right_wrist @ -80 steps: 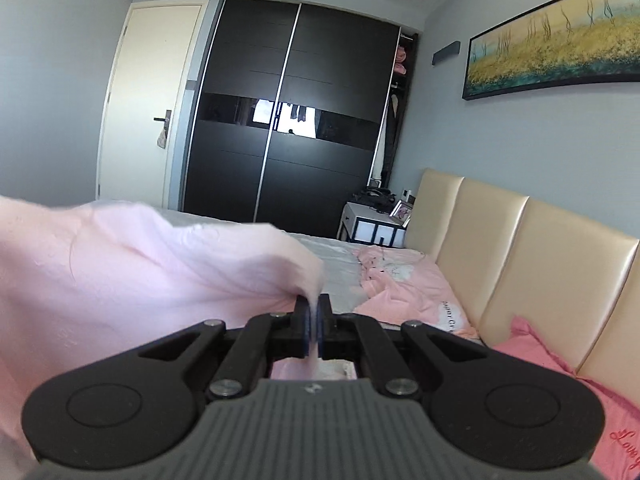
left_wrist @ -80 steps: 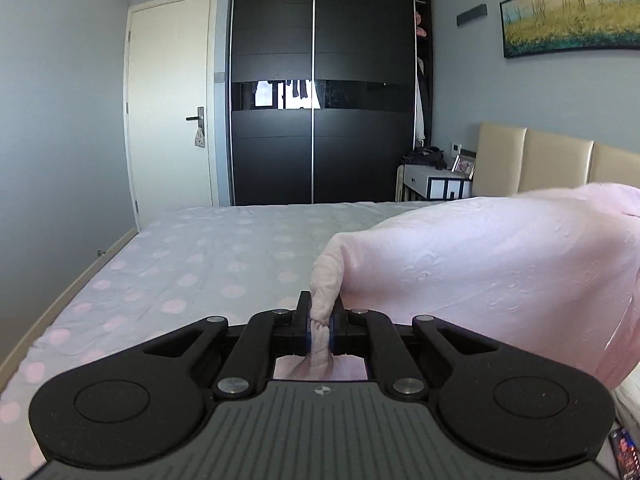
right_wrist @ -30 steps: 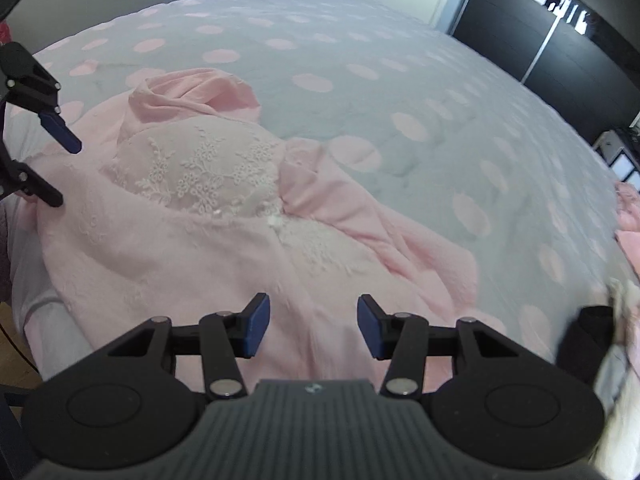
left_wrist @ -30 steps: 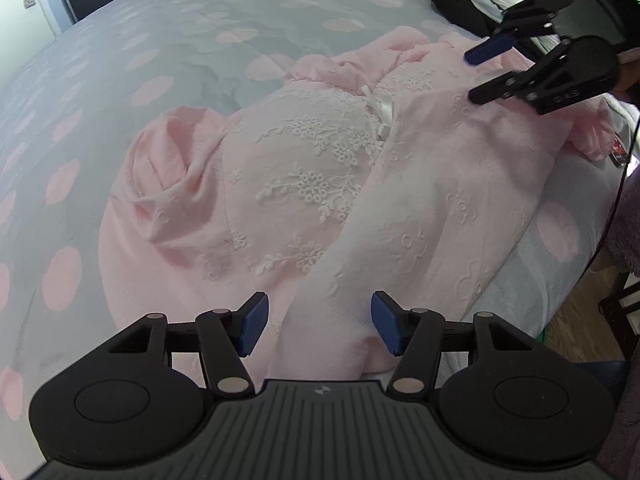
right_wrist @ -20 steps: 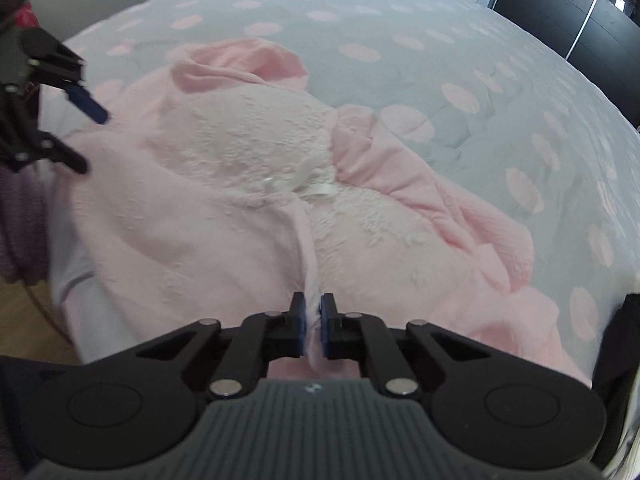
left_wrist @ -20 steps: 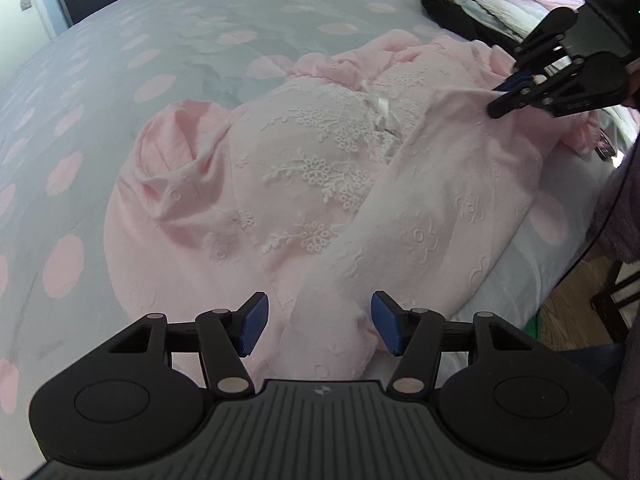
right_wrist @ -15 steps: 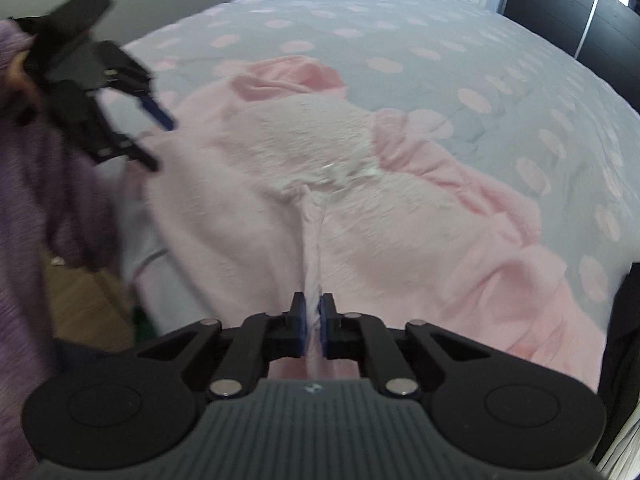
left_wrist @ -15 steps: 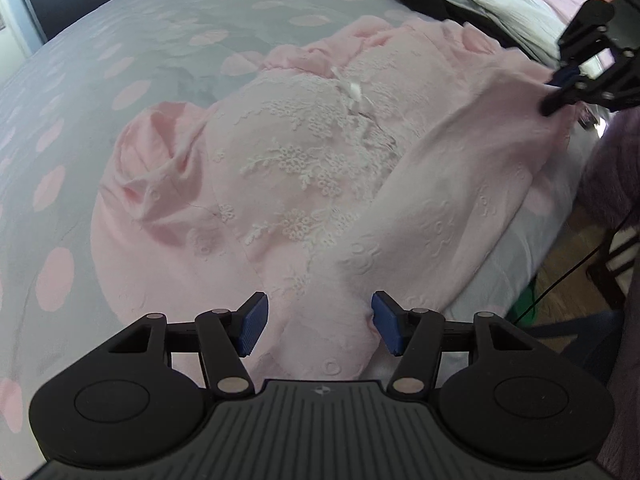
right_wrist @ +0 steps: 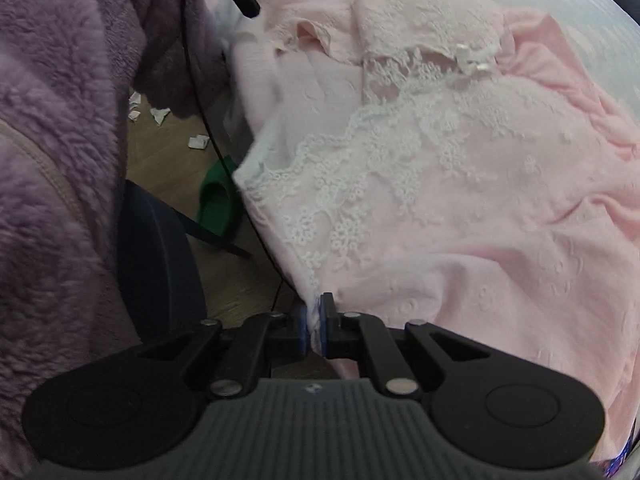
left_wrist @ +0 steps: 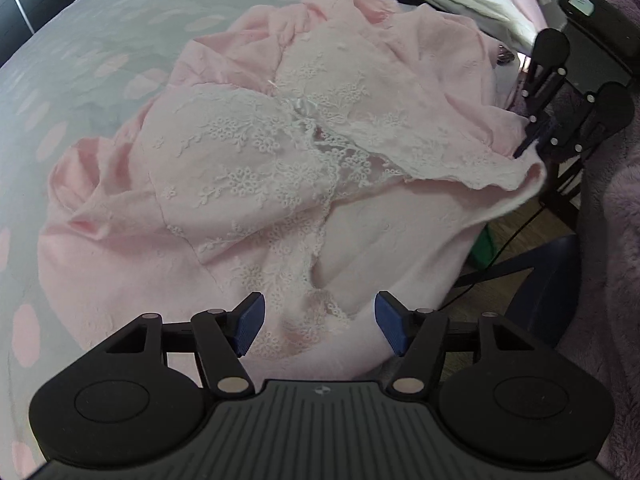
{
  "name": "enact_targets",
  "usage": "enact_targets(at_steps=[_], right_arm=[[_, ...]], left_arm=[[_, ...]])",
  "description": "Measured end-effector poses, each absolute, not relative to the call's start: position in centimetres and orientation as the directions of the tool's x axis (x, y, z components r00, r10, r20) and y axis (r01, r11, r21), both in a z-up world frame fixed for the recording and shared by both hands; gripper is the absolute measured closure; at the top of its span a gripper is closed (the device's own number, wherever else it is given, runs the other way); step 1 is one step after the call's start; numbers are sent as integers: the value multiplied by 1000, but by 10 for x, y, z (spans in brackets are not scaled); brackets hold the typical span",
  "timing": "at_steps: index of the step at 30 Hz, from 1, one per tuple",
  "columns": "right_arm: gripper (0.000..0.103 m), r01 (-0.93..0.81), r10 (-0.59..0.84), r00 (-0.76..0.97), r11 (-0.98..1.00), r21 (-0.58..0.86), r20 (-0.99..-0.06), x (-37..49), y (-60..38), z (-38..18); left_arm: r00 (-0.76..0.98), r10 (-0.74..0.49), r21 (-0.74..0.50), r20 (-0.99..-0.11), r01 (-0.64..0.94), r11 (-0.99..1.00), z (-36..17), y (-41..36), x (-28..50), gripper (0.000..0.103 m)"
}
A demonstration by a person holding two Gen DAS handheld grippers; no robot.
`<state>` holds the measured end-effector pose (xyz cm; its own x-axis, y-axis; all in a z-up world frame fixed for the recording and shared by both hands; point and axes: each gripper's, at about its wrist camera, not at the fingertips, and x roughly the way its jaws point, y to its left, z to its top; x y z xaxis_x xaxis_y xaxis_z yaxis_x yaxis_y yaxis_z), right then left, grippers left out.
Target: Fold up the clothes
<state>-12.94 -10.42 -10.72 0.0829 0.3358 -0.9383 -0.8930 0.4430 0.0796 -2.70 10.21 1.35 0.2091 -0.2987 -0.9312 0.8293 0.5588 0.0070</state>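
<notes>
Two grippers over the pink garment (left_wrist: pixel 248 184), which lies crumpled w/ white lace up on the polka-dot bed (left_wrist: pixel 80 60), its near edge hanging off the bed's side. Left gripper (left_wrist: pixel 320 322): jaws spread, have just been opening a bit more, nothing pinched, fabric below them. Right gripper (right_wrist: pixel 315 328): jaws pressed together on the garment's lace edge, lifting it off the bed. Purple fleece sleeve (right_wrist: pixel 60 120) beside the garment
</notes>
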Motion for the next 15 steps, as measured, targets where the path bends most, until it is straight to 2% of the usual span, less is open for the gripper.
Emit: enact_targets(at_steps=[3, 7, 15], right_arm=[[95, -890, 339, 101, 450, 67, -935, -131, -105, -107], [95, -896, 330, 123, 443, 39, -936, -135, -103, -108], [95, -904, 317, 137, 428, 13, -939, -137, -101, -109]], left_arm=[[186, -292, -19, -938, 815, 580, 10, 106, -20, 44], [162, -205, 30, -965, 848, 529, -3, 100, -31, 45], [194, -171, 101, -966, 892, 441, 3, 99, -44, 45]])
